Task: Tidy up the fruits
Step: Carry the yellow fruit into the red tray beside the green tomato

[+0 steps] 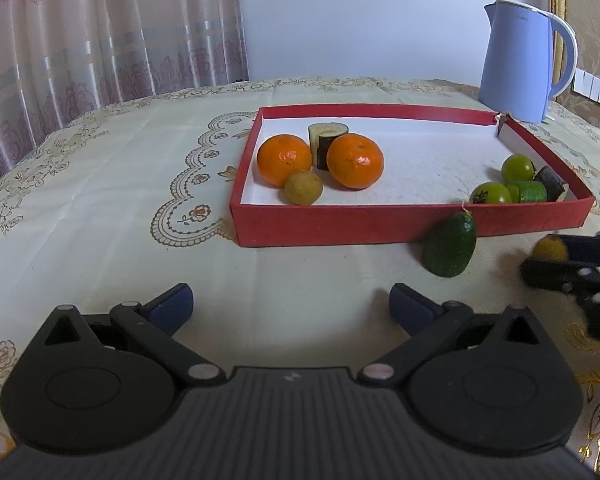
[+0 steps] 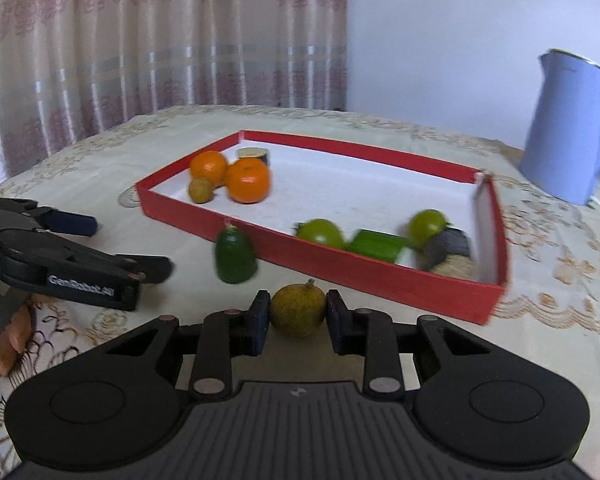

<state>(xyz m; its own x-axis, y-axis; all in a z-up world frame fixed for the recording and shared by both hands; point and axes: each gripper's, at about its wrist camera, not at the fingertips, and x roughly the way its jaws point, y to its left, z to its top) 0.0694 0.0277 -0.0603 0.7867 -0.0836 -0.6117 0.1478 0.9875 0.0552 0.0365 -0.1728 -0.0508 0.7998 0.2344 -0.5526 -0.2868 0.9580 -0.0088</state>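
Observation:
My right gripper point(image 2: 298, 316) is shut on a small yellow-brown citrus fruit point(image 2: 298, 310), just in front of the red tray point(image 2: 380, 276); it also shows in the left wrist view point(image 1: 550, 247). A dark green avocado-like fruit point(image 2: 235, 259) lies on the cloth against the tray's near wall point(image 1: 449, 245). In the tray point(image 1: 340, 222) lie two oranges point(image 1: 285, 159) point(image 1: 355, 161), a small yellow fruit point(image 1: 303, 187), a dark cut piece point(image 1: 326, 136), two green tomatoes point(image 1: 518, 168) and green and dark pieces point(image 1: 534, 191). My left gripper point(image 1: 290, 306) is open and empty over the cloth.
A blue kettle point(image 1: 518, 62) stands behind the tray's far right corner. A patterned cream tablecloth point(image 1: 120, 184) covers the table. A curtain point(image 1: 100, 32) hangs behind. The left gripper body point(image 2: 80, 268) sits left of the avocado-like fruit.

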